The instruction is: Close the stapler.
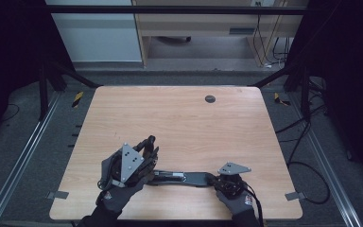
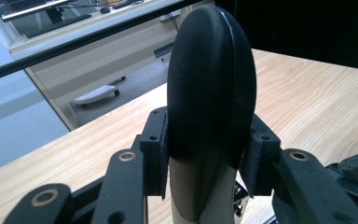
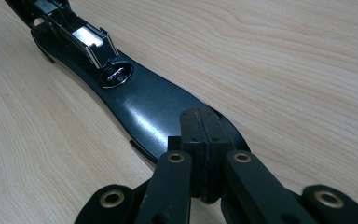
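Observation:
A long black stapler-like device (image 1: 184, 178) lies flat near the table's front edge. Its glossy base (image 3: 149, 102) carries a metal mechanism (image 3: 91, 39) at the far end. My right gripper (image 3: 200, 126) is shut, its pads together and its tips resting on the base's near end; from above it sits at the device's right end (image 1: 216, 180). My left gripper (image 2: 209, 140) is shut on the device's black rounded upper arm (image 2: 209, 79), which stands tilted up off the table. In the high view the left gripper (image 1: 147, 145) is above the device's left end.
The wooden table (image 1: 179, 118) has a round dark grommet (image 1: 210, 99) at the back centre. Metal rails run along both sides on the floor, and cables (image 1: 302, 142) lie to the right. A wooden desk (image 1: 203, 28) stands beyond the table.

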The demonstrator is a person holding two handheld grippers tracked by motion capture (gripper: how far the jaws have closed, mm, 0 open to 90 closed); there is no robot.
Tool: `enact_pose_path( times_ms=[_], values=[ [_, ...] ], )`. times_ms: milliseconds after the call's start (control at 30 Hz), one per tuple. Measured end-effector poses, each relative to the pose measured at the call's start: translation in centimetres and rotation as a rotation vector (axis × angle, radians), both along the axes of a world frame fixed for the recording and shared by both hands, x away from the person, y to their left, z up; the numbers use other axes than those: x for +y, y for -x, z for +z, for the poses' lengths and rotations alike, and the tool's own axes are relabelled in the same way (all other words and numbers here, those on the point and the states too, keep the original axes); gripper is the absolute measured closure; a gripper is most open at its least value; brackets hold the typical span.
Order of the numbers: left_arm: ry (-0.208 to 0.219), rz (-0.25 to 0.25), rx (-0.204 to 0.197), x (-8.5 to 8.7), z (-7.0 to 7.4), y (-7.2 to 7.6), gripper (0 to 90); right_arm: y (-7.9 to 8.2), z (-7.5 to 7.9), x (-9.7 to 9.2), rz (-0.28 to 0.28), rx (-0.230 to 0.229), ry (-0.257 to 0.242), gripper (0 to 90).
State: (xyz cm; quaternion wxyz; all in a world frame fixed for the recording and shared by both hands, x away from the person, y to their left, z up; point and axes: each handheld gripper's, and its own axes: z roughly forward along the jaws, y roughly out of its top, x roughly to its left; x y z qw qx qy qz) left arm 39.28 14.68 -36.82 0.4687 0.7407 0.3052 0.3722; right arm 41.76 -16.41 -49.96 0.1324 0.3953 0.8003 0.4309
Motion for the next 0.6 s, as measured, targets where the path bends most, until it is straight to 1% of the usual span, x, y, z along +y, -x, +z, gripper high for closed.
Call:
enact_pose_path(
  times_ms=[233, 333, 467, 600],
  values=[
    [-0.022, -0.005, -0.013, -0.7, -0.1, 0.1, 58.5, 0.0, 0.0, 0.0, 0.003, 0.0, 0.0, 90.0],
    [-0.059, -0.01, -0.027, -1.6, -0.2, 0.2, 58.4, 0.0, 0.0, 0.0, 0.004, 0.001, 0.0, 90.0],
    [-0.086, -0.013, -0.043, -2.5, -0.4, 0.2, 58.3, 0.0, 0.0, 0.0, 0.007, 0.003, 0.0, 90.0],
    [-0.111, -0.017, -0.051, -2.9, -0.5, 0.3, 58.3, 0.0, 0.0, 0.0, 0.008, 0.003, -0.001, 90.0]
  ],
)
